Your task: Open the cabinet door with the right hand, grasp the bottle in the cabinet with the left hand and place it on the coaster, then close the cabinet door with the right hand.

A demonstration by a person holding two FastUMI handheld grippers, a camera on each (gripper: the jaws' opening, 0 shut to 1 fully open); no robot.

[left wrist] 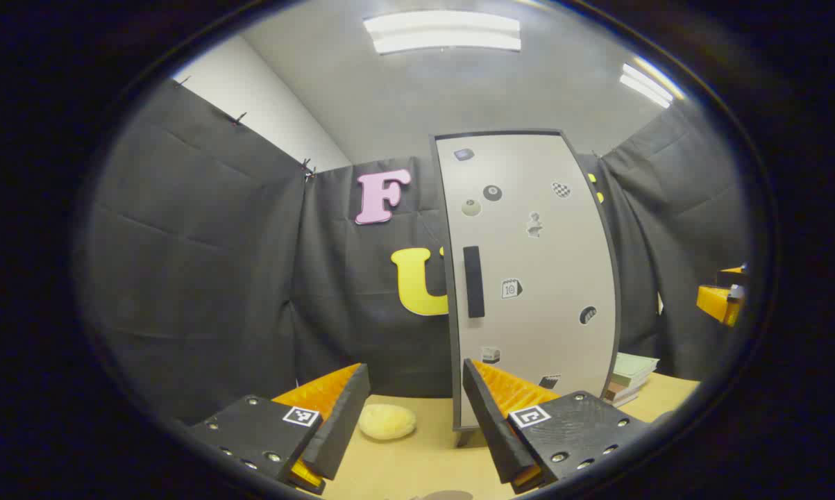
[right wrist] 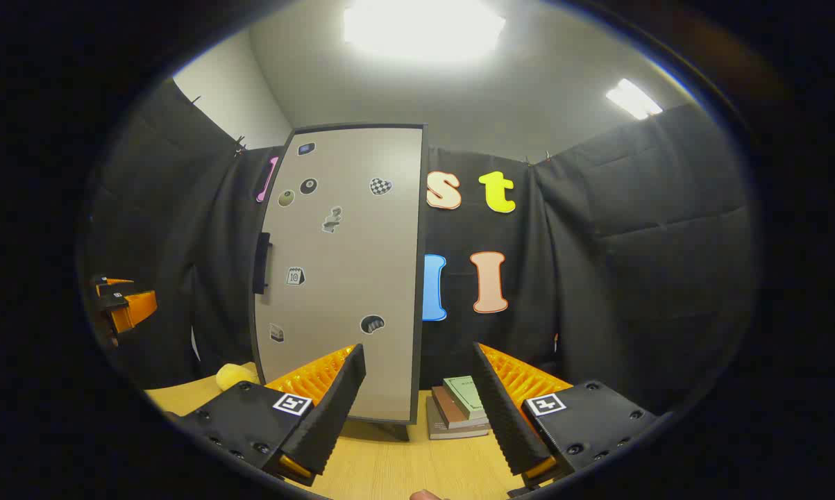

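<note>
Pale grey and trimmed in a dark frame, the cabinet door (left wrist: 528, 278) stands fully closed, so by the look of it none of the task is done yet. Its dark vertical handle (left wrist: 473, 281) sits near the door's left edge as the left gripper view shows it, with nothing touching it. The bottle is presumably behind that door; it cannot be seen, and no coaster can be made out for certain, though a sliver of something dark lies at the very bottom edge of the desk (left wrist: 417, 458).

The left gripper (left wrist: 414, 410) hangs released above the desk, jaws spread wide with nothing between them. The right gripper (right wrist: 417, 406) is likewise released and empty, well short of the door and aimed somewhat past its hinge-side edge towards the books (right wrist: 459, 410).

All steps are judged to remain: pulling the door open with the right gripper, lifting the bottle out with the left, setting it on the coaster, and shutting the door.

Counted: one cabinet, one door, one handle, two grippers. About eight small stickers dot the door. One yellow, soft-looking lump (left wrist: 387, 421) lies on the desk left of the cabinet. The stack of books beside the cabinet holds roughly three. Two ceiling light fixtures are lit.
</note>
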